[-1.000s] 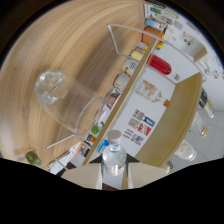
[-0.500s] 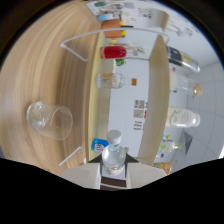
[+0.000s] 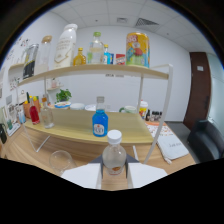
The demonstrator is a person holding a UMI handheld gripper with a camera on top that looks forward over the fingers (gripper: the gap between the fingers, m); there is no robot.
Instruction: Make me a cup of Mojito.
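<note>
We have the clear bottle (image 3: 114, 159) upright, pinched between the fingers of our hand-held gripper (image 3: 114, 175). It looks light, smooth, probably slippery; we'd judge the body below the white cap the safest hold.

The clear bottle (image 3: 114, 156) at lower centre is cut off below its shoulder by the fingers (image 3: 82, 176). Labels on the top shelf's (image 3: 100, 73) containers, upper centre, are perhaps too blurred to read.
</note>
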